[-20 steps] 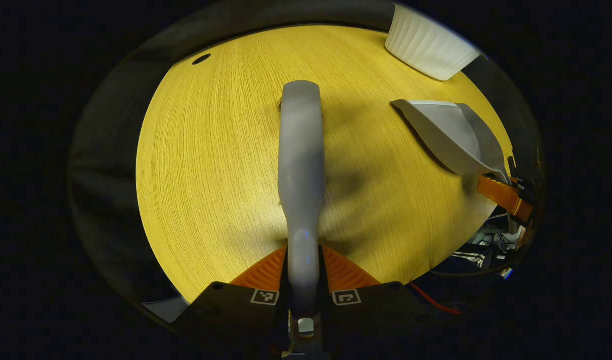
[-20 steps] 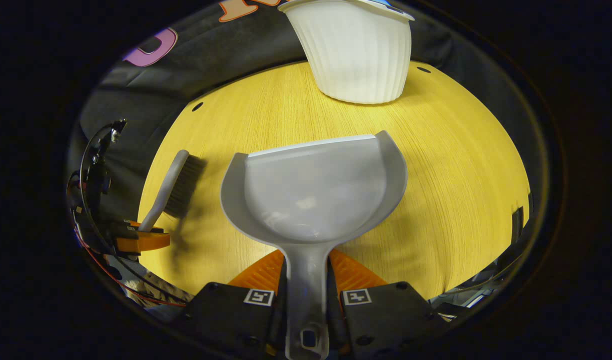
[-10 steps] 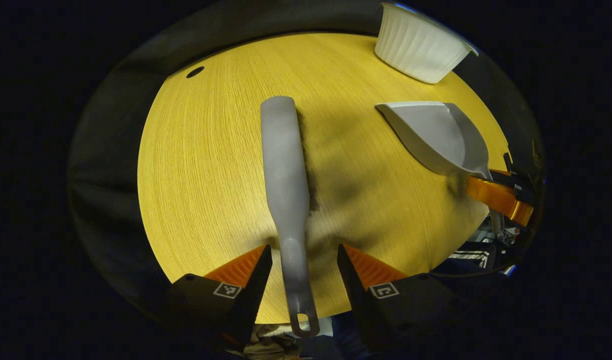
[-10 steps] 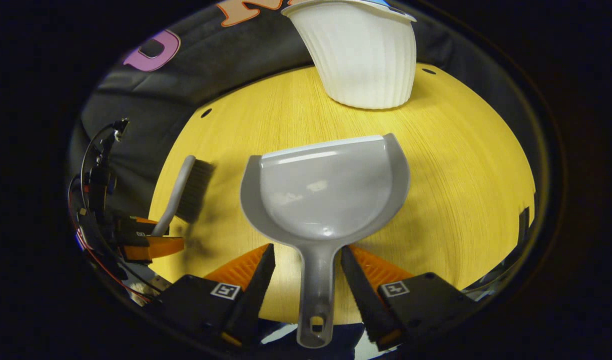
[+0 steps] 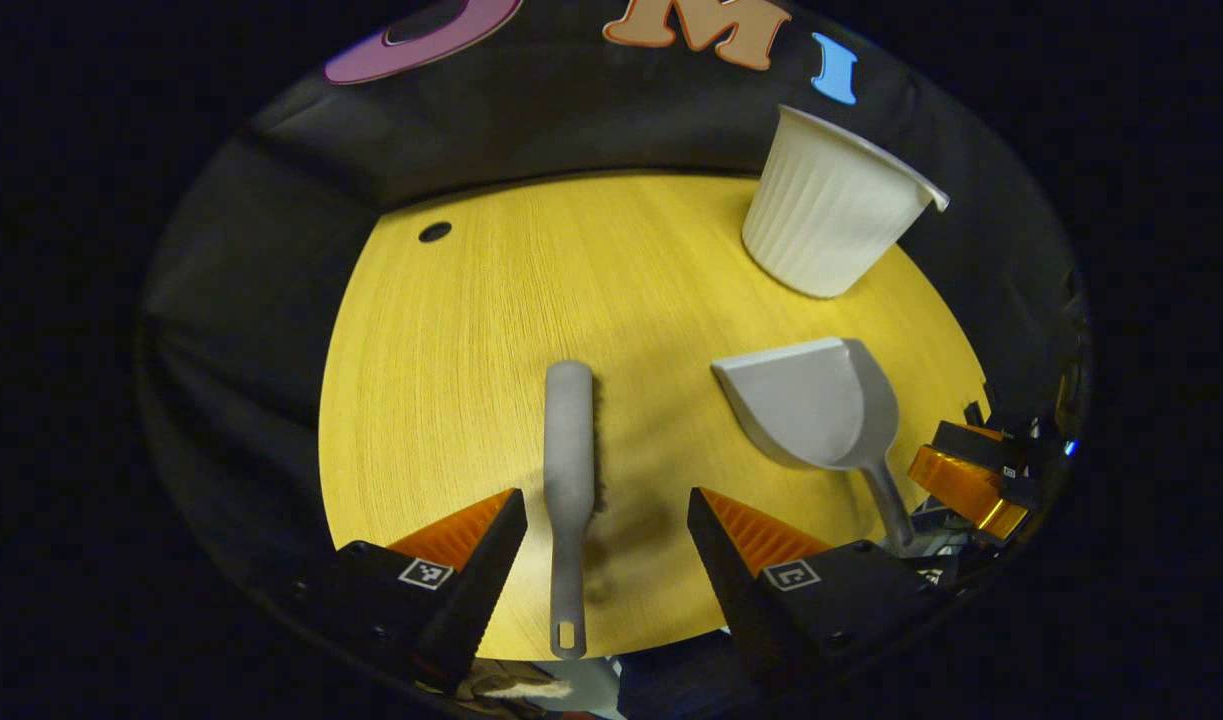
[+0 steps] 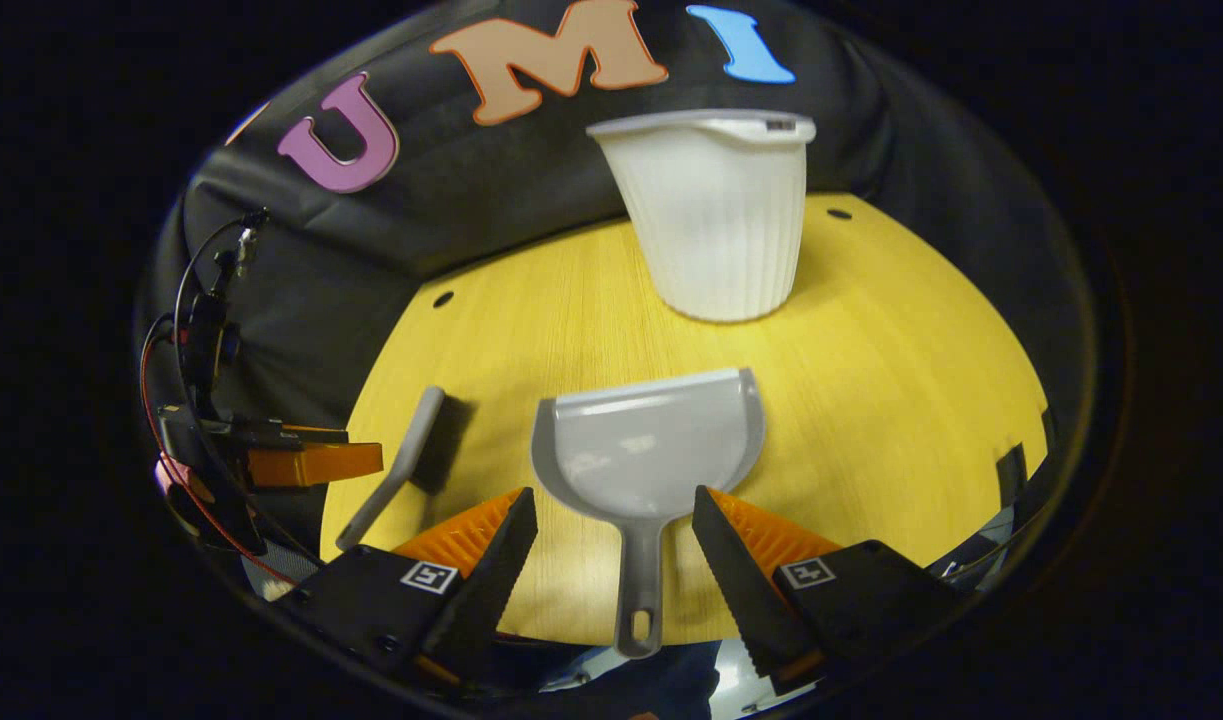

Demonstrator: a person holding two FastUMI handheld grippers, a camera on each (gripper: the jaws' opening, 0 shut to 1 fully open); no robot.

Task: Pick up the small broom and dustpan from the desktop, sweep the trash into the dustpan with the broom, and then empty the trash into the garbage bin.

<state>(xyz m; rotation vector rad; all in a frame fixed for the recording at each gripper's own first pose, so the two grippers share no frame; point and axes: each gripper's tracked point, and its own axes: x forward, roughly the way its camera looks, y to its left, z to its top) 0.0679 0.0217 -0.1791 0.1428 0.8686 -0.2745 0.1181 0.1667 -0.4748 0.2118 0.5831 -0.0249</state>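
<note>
I am seeing the small broom [image 5: 568, 470] lying flat in the lower middle of the left gripper view, a plain grey stick with its dark bristles turning to its right side and a hang-hole at the near end of its handle. The dustpan [image 6: 649, 452] is resting flat in the lower middle of the right gripper view, pale grey and scoop-shaped, its handle reaching toward the desktop's [image 5: 451, 400] near edge. My left gripper [image 5: 606, 535] is standing wide open on either side of the broom handle, gripping nothing; my right gripper [image 6: 613, 535] is gaping likewise around the dustpan handle. The ribbed white garbage bin [image 6: 712, 215] is standing upright near the far edge. Bare yellow wood is lying between the tools. I am reading no writing on them.
</note>
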